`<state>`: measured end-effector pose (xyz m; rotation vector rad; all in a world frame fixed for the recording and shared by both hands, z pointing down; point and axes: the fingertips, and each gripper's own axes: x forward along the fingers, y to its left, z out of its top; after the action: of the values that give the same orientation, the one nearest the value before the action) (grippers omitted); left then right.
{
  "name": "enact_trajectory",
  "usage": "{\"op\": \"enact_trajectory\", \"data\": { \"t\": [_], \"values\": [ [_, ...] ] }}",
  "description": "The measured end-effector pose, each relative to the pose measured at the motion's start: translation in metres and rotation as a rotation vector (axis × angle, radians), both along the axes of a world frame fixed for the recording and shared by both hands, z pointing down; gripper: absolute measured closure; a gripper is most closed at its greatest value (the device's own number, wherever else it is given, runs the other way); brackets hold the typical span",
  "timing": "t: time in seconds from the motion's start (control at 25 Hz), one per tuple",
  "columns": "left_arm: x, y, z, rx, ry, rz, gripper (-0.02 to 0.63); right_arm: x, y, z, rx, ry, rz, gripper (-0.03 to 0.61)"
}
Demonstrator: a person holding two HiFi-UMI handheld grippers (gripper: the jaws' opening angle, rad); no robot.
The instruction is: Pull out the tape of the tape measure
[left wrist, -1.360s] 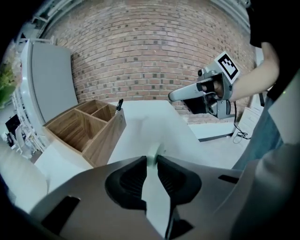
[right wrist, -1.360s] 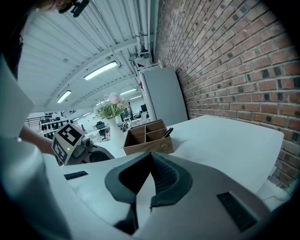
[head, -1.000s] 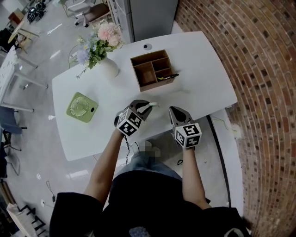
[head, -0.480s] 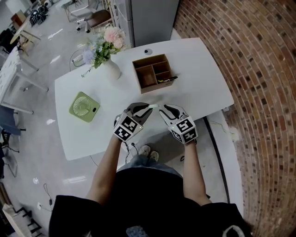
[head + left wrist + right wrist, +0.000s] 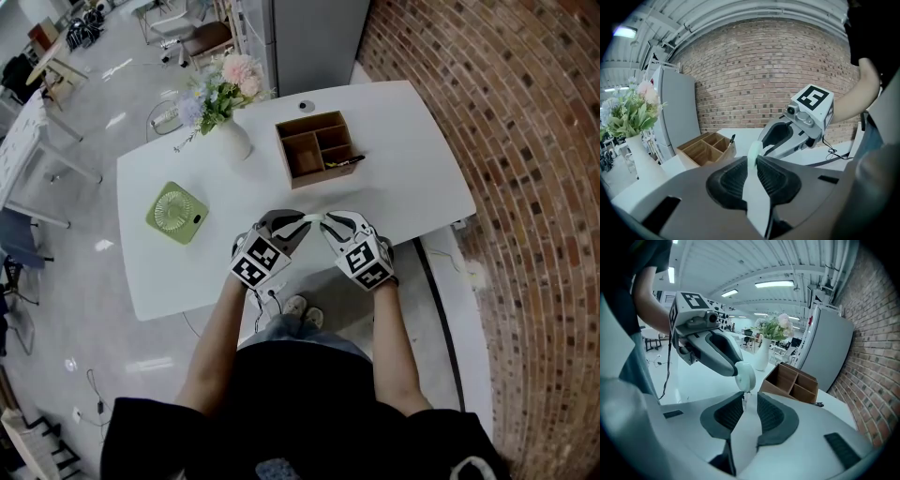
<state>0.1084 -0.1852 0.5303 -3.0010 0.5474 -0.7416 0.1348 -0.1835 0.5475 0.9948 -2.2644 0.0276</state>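
I read this as the reach for the tape's end: the pull has not begun. My left gripper (image 5: 298,223) has its jaws clamped on the tape measure (image 5: 746,376), a pale round case held edge-on between the pads and sticking out past the tips. My right gripper (image 5: 330,223) faces it tip to tip, jaws narrowly apart. The small end tab (image 5: 744,398) hangs from the case just inside their mouth, nearer the left-hand pad, and I see no pad pressing on it. The next move, as I judge it, is to close the right jaws squarely on that tab and draw straight away from the case while the left grip holds firm. The tab is thin, so a skewed pinch could slip off. The right gripper view alone shows me the tab and the gap around it. The left gripper view shows the grip on the case but hides the tab behind it. The head view only shows the two sets of tips meeting above the near edge of the table (image 5: 412,178), too small to tell contact.
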Motion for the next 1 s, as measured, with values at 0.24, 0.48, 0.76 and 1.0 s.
{"op": "enact_trajectory", "data": {
  "t": [0.24,0.48,0.76,1.0],
  "values": [
    [-0.006,0.003,0.000,-0.006,-0.002,0.007,0.538,-0.002,0.003,0.000,0.051,0.105,-0.029,0.518],
    [-0.008,0.005,0.002,-0.013,-0.008,0.021,0.538,-0.004,0.005,0.000,0.106,0.231,-0.072,0.529],
    [-0.011,0.002,0.000,-0.021,0.015,0.009,0.540,-0.002,0.004,0.000,0.113,0.256,-0.052,0.575],
    [-0.013,-0.003,0.001,-0.013,0.010,-0.008,0.540,0.013,0.000,-0.002,0.131,0.291,0.010,0.577]
  ]
}}
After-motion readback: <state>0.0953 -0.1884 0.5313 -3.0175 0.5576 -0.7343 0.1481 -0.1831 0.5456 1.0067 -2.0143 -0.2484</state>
